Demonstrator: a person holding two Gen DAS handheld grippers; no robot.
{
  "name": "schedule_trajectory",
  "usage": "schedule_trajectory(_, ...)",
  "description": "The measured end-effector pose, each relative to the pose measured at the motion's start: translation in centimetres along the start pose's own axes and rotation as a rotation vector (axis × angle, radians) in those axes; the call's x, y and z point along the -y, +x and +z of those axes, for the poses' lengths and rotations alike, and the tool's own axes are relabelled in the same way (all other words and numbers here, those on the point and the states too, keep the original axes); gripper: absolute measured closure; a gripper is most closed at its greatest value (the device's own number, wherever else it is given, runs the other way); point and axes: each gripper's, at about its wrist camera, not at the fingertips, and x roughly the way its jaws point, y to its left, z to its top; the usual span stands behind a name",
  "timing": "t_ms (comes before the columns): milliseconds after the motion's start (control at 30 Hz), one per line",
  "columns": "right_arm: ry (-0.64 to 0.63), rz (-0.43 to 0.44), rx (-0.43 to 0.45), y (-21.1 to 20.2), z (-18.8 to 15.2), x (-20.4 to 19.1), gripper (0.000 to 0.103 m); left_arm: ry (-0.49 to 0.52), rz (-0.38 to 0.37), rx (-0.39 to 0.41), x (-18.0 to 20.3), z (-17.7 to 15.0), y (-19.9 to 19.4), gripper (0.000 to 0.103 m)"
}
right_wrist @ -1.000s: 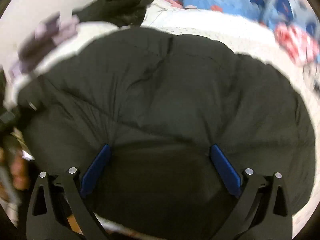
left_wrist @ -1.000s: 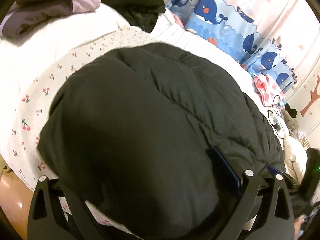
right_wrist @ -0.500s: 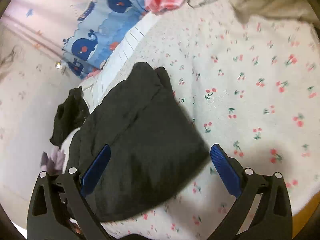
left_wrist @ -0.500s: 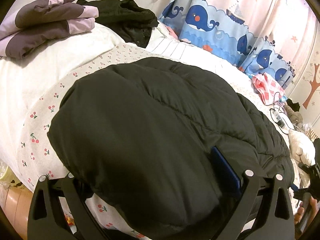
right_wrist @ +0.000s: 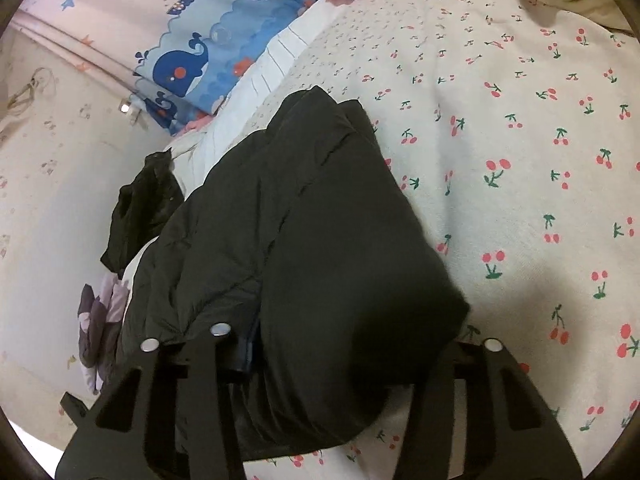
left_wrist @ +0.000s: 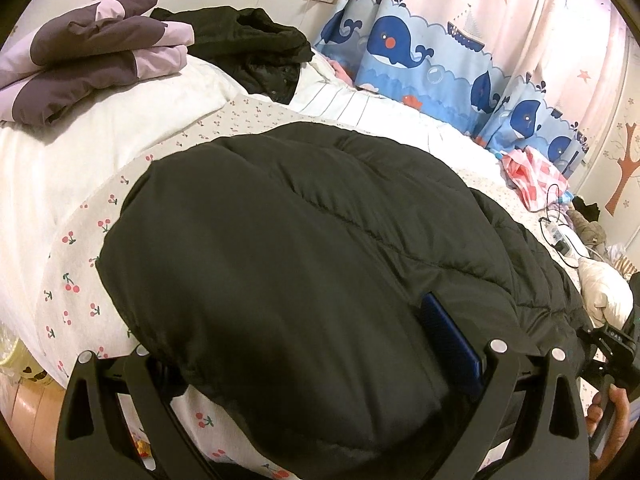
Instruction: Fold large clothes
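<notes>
A large black puffer jacket lies folded on the cherry-print bed sheet. My left gripper stands wide around its near edge; one blue pad shows against the fabric, the other finger is hidden under the jacket. In the right wrist view the jacket fills the space between the fingers of my right gripper, whose tips are buried in the fabric. The sheet spreads to the right of it.
A folded purple quilt and another black garment lie at the bed's head. A whale-print curtain hangs behind. A pink cloth, a charger with cables and a white garment lie at the right.
My right gripper has moved in onto the jacket's end, and its jaws have narrowed around the fabric. The left gripper has barely moved.
</notes>
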Motion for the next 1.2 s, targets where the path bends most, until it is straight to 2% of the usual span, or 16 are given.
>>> schedule_trajectory(67,0.014,-0.008,-0.004,-0.4,-0.2,0.5,0.056,0.0,-0.003,0.004,-0.1,0.1,-0.1,0.007)
schedule_trajectory(100,0.033,-0.025,0.009,-0.6,-0.3,0.9,0.046,0.001,-0.004,0.006,0.0,0.0,-0.1,0.007)
schedule_trajectory(167,0.057,-0.03,0.032,-0.6,-0.3,1.5,0.04,0.005,-0.003,0.011,0.0,0.1,-0.2,0.007)
schedule_trajectory(333,0.03,-0.031,0.018,0.4,0.1,0.6,0.037,0.021,0.0,0.026,0.4,0.0,-0.3,0.007)
schedule_trajectory(367,0.02,-0.03,0.018,0.6,0.2,0.2,0.038,0.02,0.0,0.027,0.4,0.0,-0.3,0.007)
schedule_trajectory(500,-0.009,-0.008,0.026,0.6,0.2,-0.8,0.062,0.019,-0.001,0.029,0.4,0.0,-0.3,0.007)
schedule_trajectory(600,-0.019,0.002,0.03,0.3,0.1,-1.2,0.072,0.017,-0.002,0.029,0.4,0.0,-0.3,0.007)
schedule_trajectory(700,-0.03,0.026,0.043,-0.6,-0.3,-1.6,0.077,0.011,-0.001,0.03,0.4,-0.1,-0.4,0.007)
schedule_trajectory(900,-0.023,0.073,0.063,-3.3,-2.8,-1.7,0.079,-0.017,0.005,0.041,0.4,-0.1,-0.9,0.007)
schedule_trajectory(1000,-0.016,0.058,0.046,-4.1,-4.6,-0.6,0.078,-0.056,-0.002,0.025,-0.3,0.1,-0.7,0.007)
schedule_trajectory(1033,0.004,0.054,0.034,-4.1,-5.0,0.1,0.076,-0.067,-0.005,0.019,-0.5,0.2,-0.6,0.007)
schedule_trajectory(1100,0.056,0.062,0.028,-4.5,-5.4,1.6,0.066,-0.061,-0.008,0.017,-0.4,0.2,-0.6,0.007)
schedule_trajectory(1200,0.089,0.022,0.097,-6.8,-6.0,2.4,0.059,-0.019,0.001,0.043,0.4,-0.1,-1.1,0.007)
